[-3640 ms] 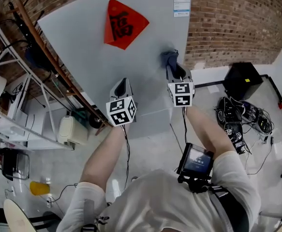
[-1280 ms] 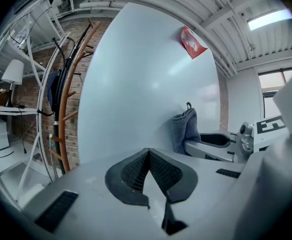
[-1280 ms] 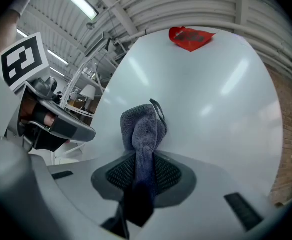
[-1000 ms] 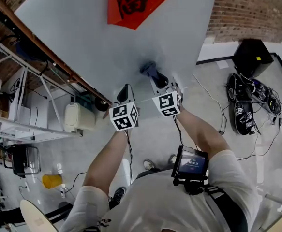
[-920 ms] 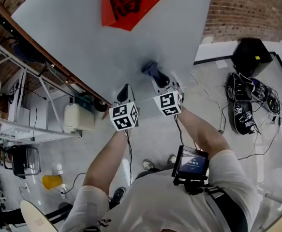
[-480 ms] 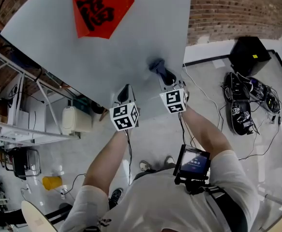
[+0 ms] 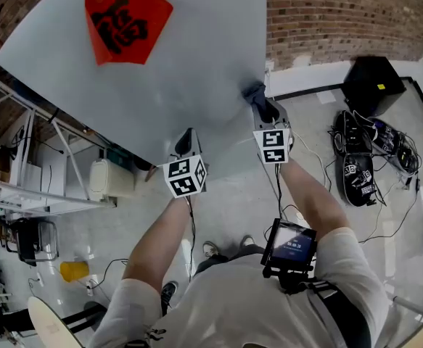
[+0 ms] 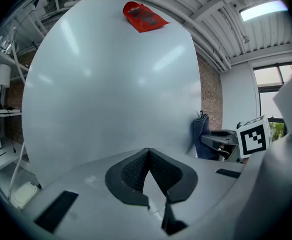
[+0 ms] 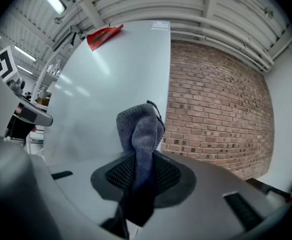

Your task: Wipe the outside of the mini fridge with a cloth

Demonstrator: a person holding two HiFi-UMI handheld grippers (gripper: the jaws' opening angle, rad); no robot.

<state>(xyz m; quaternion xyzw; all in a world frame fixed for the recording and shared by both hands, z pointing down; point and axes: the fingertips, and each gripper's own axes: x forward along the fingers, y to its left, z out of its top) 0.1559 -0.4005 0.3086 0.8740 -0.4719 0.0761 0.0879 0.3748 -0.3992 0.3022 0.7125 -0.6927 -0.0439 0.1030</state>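
Observation:
The mini fridge (image 7: pixel 175 56) shows a wide pale grey face with a red diamond sticker (image 7: pixel 124 19) near its top. My right gripper (image 7: pixel 263 109) is shut on a grey-blue cloth (image 7: pixel 255 91), which presses on the fridge at its right edge. In the right gripper view the cloth (image 9: pixel 140 126) sticks up from the jaws against the fridge (image 9: pixel 105 89). My left gripper (image 7: pixel 186 140) hovers close to the lower part of the face, shut and holding nothing. In the left gripper view the jaws meet at the tip (image 8: pixel 148 151) before the fridge (image 8: pixel 110 84).
A brick wall (image 7: pixel 334 13) stands right of the fridge. A black box (image 7: pixel 374 82) and tangled cables (image 7: pixel 363 165) lie on the floor at right. A metal rack (image 7: pixel 22 158) and a white container (image 7: pixel 102 180) stand at left.
My right gripper has slid the cloth rightwards across the fridge face to its right edge. The left gripper has stayed put.

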